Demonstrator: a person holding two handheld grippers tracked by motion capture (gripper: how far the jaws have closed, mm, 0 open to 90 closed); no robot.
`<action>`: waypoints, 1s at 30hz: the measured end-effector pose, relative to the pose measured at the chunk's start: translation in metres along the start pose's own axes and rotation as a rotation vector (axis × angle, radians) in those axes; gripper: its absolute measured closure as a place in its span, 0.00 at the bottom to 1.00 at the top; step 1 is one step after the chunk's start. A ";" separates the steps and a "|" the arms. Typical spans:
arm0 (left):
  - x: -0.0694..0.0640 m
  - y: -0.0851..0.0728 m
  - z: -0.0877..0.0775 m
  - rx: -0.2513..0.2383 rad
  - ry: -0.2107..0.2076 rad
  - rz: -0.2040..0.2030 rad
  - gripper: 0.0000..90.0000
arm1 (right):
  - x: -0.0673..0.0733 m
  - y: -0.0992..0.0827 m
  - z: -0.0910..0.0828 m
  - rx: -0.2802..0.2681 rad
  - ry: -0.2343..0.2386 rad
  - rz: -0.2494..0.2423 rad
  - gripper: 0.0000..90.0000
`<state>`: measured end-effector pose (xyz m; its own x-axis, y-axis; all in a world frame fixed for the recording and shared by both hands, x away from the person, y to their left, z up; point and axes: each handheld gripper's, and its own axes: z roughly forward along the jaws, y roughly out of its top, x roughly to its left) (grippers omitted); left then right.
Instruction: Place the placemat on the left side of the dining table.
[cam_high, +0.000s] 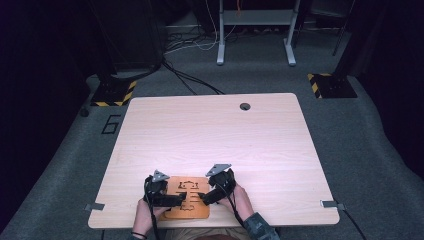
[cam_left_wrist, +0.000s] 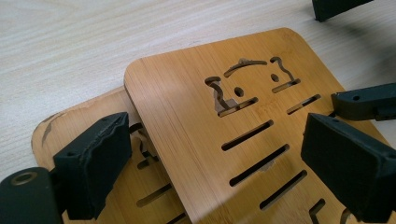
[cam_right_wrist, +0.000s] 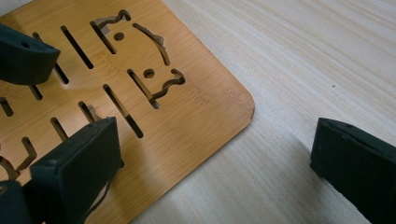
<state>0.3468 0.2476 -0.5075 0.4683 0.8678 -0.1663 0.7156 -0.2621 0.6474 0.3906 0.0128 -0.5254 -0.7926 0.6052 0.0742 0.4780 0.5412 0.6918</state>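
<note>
Two bamboo boards lie stacked at the near edge of the surface (cam_high: 210, 125), between a person's two hand-held tools. The upper board (cam_left_wrist: 196, 121), cut through with slots and a cartoon-face outline, rests askew on the lower board (cam_left_wrist: 70, 128), whose rounded corner pokes out on one side in the left tool view.

Left tool (cam_high: 172, 200) reaches in from the left with its jaws apart; one jaw hangs over the exposed lower board and the other over the upper one, and neither pad presses on the wood. Straddling the step between the two boards in this way looks like the set-up for catching the upper board's edge and separating or squaring the pair, though that is a judgement.

Right tool (cam_high: 206, 197) comes in from the right, jaws also spread wide: one over the slotted wood, the other out over bare surface past the board's rounded corner (cam_right_wrist: 245, 109). It seems placed to bracket that edge and steady the stack.

No brand, label or lettering can be read on the boards. On the grey floor to the far left of the surface, a marking shaped like the digit 6 (cam_high: 111, 124) is laid out in dark tape.
</note>
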 end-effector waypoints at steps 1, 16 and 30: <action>0.000 0.000 0.001 0.003 -0.002 0.008 0.11 | 0.000 0.000 0.000 0.000 0.000 0.000 0.01; 0.000 0.001 -0.001 -0.013 0.027 -0.009 0.26 | 0.000 0.000 0.000 -0.003 -0.003 0.006 0.00; 0.001 0.004 -0.007 -0.029 0.017 -0.019 0.32 | -0.002 -0.001 0.000 -0.006 0.006 0.008 0.00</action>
<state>0.3463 0.2503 -0.5000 0.4458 0.8795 -0.1665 0.7092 -0.2335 0.6653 0.3919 0.0111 -0.5257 -0.7910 0.6061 0.0840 0.4820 0.5326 0.6958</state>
